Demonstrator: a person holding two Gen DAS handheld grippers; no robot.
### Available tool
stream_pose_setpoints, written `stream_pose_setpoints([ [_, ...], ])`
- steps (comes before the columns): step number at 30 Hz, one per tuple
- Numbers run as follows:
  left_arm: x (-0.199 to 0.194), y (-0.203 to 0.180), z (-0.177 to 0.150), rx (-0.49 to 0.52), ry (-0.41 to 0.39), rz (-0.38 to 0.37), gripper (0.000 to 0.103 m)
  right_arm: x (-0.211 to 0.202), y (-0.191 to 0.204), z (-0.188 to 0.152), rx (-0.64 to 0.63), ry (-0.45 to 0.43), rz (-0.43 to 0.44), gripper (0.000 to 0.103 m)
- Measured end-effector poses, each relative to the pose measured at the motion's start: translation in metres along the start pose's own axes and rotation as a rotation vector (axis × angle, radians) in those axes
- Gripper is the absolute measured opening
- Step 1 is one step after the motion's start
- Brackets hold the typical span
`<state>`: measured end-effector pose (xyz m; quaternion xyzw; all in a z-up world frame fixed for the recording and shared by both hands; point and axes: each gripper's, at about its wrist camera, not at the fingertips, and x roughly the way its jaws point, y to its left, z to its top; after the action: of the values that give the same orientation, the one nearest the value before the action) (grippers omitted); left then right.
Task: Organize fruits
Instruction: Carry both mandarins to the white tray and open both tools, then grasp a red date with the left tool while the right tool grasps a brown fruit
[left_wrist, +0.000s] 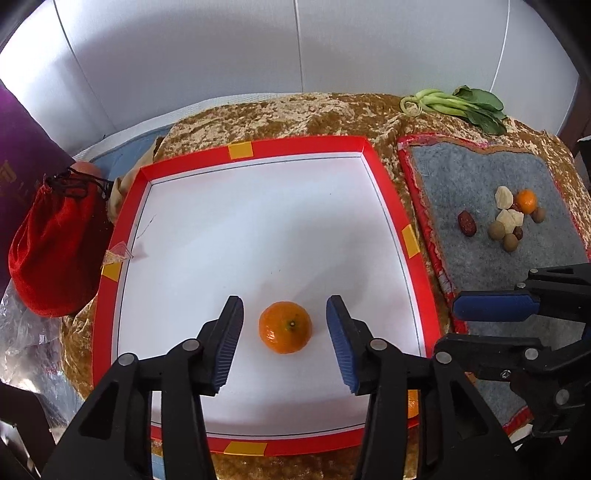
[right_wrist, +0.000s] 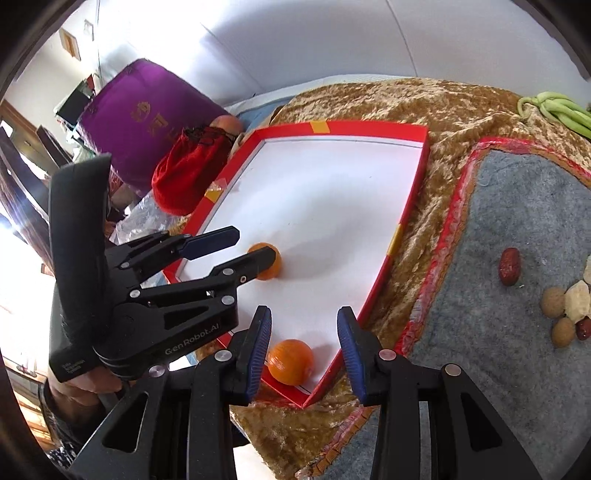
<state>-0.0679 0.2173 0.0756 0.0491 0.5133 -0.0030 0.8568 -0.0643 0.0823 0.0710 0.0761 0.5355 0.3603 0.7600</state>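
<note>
A white tray with a red rim (left_wrist: 258, 149) (right_wrist: 369, 130) holds two oranges. My left gripper (left_wrist: 284, 332) is open, its fingers on either side of one orange (left_wrist: 285, 326) without touching; that orange shows partly hidden in the right wrist view (right_wrist: 271, 266). My right gripper (right_wrist: 304, 350) is open around the second orange (right_wrist: 290, 362) at the tray's near corner. A grey felt mat (left_wrist: 480, 184) (right_wrist: 517, 221) carries a third small orange (left_wrist: 526, 200), red dates (left_wrist: 467, 222) (right_wrist: 510, 266), longans (left_wrist: 496, 230) (right_wrist: 553, 302) and pale fruit pieces (left_wrist: 503, 194).
A gold velvet cloth (left_wrist: 295, 110) covers the table. A red drawstring bag (left_wrist: 55, 240) (right_wrist: 188, 173) and a purple box (right_wrist: 147, 122) stand left of the tray. Green bok choy (left_wrist: 458, 103) lies at the back right. Crinkled plastic (left_wrist: 29, 339) lies at the left edge.
</note>
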Motion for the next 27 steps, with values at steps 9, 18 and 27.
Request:
stream_pose_setpoints([
  [9,-0.013,-0.056,0.02,0.122,-0.073,-0.062,0.051,-0.053,-0.048,0.011,0.126,-0.065,0.032,0.042],
  [18,-0.006,-0.124,0.035,0.277,-0.076,-0.096,0.051,-0.099,-0.142,0.003,0.411,-0.083,-0.005,0.044],
  [27,0.024,-0.164,0.05,0.355,-0.029,-0.114,0.051,-0.079,-0.167,-0.01,0.494,0.009,-0.1,0.044],
])
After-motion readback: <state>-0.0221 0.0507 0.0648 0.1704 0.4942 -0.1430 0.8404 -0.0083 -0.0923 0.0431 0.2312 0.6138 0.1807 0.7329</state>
